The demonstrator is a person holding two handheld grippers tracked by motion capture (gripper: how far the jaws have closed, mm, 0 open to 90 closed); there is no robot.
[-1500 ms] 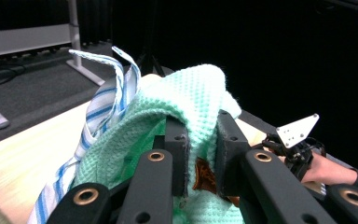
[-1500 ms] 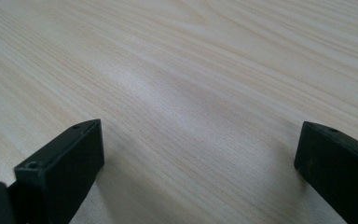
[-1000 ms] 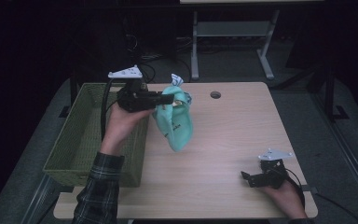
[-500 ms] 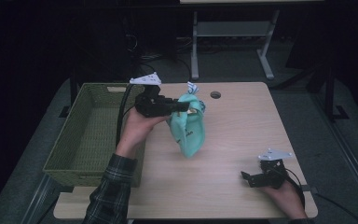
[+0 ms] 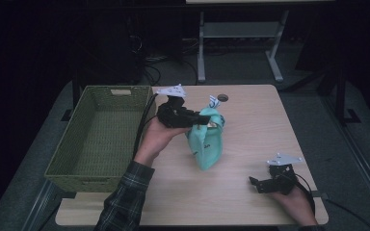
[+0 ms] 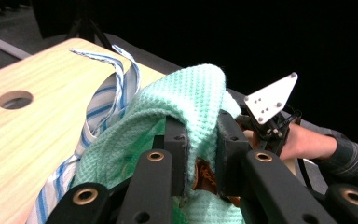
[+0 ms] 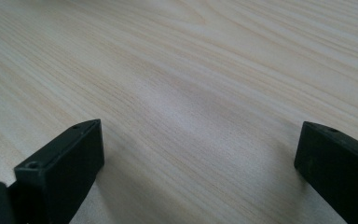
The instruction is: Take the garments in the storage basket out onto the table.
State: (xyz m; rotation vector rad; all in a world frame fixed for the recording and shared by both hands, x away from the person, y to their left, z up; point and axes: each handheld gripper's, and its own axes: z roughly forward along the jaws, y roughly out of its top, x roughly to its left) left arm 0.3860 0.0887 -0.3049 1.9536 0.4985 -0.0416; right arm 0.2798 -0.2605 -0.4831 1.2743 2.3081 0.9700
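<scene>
Mint-green waffle cloth (image 5: 205, 144) is pinched near its top edge by the left gripper (image 5: 203, 119), jaws closed on a fold of it. The cloth hangs down from the grip, long axis roughly vertical, lower end touching or just above the table (image 5: 250, 120); cannot tell which. In the left gripper view the fold sits squarely between the jaws, with a brown tag or label tucked in behind it.

Blue-and-white striped cloth (image 5: 214, 101) is bunched in with the green one, sticking up at 12 o'clock from the grip. Cannot tell whether it is clamped too or just riding along.

Key relation: wicker basket (image 5: 101, 134) is empty and lies at 9 o'clock from the held cloth, just beside the left hand (image 5: 156, 137). Left arm is clearly the nearer one. My read is that the load goes to the basket, which would be a short sideways carry over the near rim.

Right gripper (image 5: 262, 185) is well apart at 4 o'clock, resting low over bare table, jaws wide apart, holding nothing.

Risk: the trailing lower end could snag the basket rim.
</scene>
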